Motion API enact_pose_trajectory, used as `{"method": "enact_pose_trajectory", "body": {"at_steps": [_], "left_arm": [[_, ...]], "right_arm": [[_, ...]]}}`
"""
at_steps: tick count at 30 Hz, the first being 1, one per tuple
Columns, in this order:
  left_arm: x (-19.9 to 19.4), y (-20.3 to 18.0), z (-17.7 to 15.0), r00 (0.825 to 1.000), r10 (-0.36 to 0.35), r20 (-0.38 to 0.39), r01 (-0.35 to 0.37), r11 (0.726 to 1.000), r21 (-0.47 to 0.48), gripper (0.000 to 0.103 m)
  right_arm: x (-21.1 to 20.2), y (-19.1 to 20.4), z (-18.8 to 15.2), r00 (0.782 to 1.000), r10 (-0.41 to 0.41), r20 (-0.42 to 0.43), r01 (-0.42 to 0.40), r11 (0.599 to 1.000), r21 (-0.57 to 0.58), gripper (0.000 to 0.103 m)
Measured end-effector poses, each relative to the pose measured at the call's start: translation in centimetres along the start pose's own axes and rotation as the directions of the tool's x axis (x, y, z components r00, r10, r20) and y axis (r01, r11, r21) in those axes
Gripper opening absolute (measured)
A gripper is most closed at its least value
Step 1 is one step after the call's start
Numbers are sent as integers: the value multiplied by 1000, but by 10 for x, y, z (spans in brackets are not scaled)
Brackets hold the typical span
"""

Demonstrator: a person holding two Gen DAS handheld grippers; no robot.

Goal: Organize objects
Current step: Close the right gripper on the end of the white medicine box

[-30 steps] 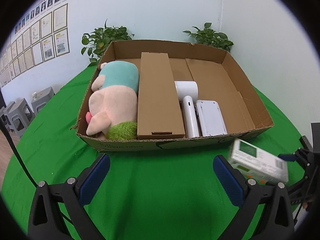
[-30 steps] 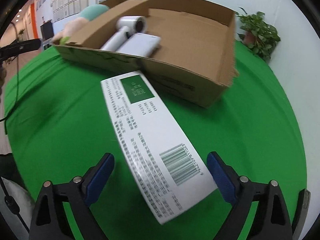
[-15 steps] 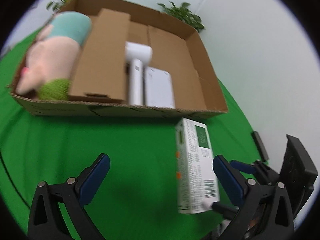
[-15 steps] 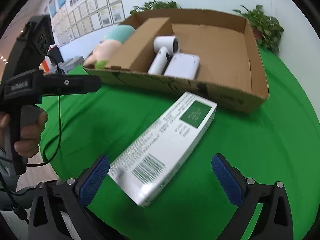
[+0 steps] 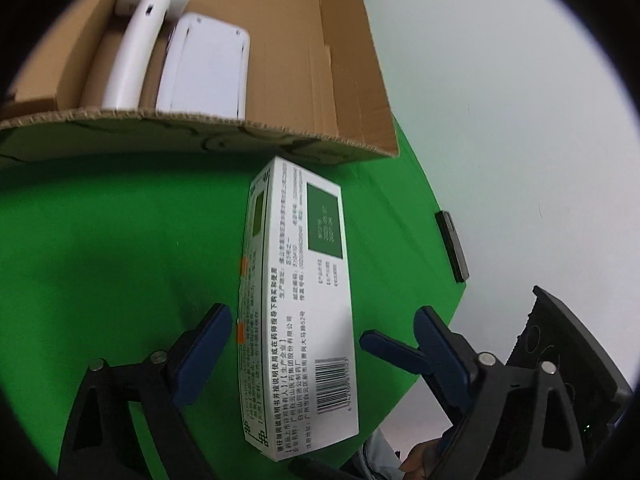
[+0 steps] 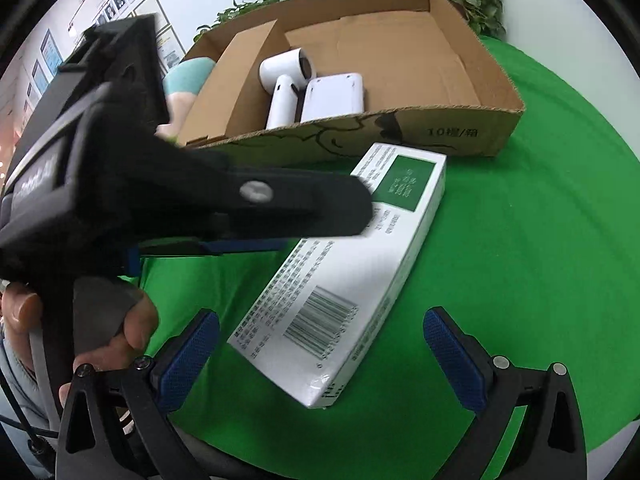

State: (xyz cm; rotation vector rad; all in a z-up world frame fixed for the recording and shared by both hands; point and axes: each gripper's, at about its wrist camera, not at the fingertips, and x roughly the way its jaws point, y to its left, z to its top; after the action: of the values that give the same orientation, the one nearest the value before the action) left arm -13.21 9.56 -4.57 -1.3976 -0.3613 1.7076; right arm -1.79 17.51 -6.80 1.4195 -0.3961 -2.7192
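Observation:
A white medicine box (image 5: 298, 304) with a green label and a barcode lies flat on the green table, just in front of the cardboard box (image 5: 240, 124). My left gripper (image 5: 322, 314) straddles its near half. Its jaws are closing, with a gap still showing beside each blue pad. My right gripper (image 6: 320, 318) stands wide open around the barcode end of the medicine box (image 6: 340, 280) without touching it. One of the right gripper's fingers (image 5: 392, 350) reaches in beside the box in the left wrist view.
The cardboard box (image 6: 440, 120) holds a white hair dryer (image 6: 282, 96), a flat white device (image 6: 332, 96), a long brown carton (image 6: 236, 88) and a plush toy (image 6: 184, 84). A person's hand (image 6: 128, 320) grips the left tool. A black bar (image 5: 452, 246) lies at the table edge.
The right gripper opened and let the medicine box down onto the table. The left gripper tilted down and swung right over the box, and its jaws have narrowed around it.

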Motion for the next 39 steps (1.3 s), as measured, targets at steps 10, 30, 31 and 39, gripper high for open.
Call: {"method": "enact_pose_trajectory", "body": {"at_steps": [10,30,31,39], "left_arm": [[23,-2,-15,996,-36,-81,35,999,-13,78],[51,-20,-32,980,-81,-184,78,997,-23,69],[51,-18,-31,981,-76,-179,72,997,-29,69],[55,-8,-29,986,-71,-150,61,996,-69,69]], "right_arm": [[-2,-3,-6,996,-93,-3,92,994,-64,102],[-17,-12,-18,998,-28,-60,26,999,-30,102],[-16,-12,-18,997,-43,-58,41,998,-37,102],[5,-2,-20,984,-160,-85,148,980,-130,84]]}}
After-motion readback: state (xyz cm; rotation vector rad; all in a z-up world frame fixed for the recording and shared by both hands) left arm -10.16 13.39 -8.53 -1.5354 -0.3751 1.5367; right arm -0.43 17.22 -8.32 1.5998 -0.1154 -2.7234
